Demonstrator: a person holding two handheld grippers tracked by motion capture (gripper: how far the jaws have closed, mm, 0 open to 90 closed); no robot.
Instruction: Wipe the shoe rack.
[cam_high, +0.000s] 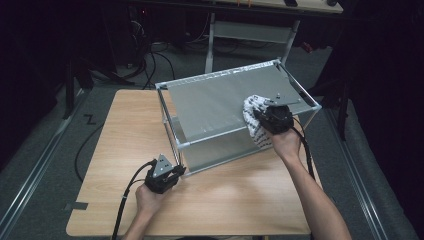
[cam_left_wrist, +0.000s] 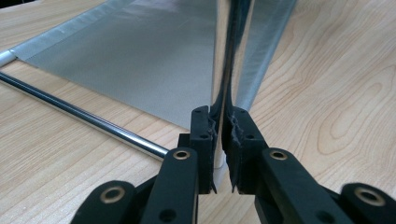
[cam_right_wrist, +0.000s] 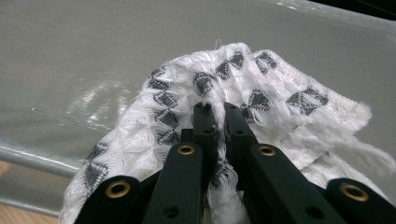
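No legible text, label, brand or number anywhere.

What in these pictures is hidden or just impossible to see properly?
- High view: the far part of the cloth lies behind the right gripper and the hand.
- High view: the left gripper's jaws are too small to read; they meet the frame's near corner post.
- Left gripper view: the post's top is cut off by the upper edge.
- Right gripper view: the cloth's lower part sits under the gripper.
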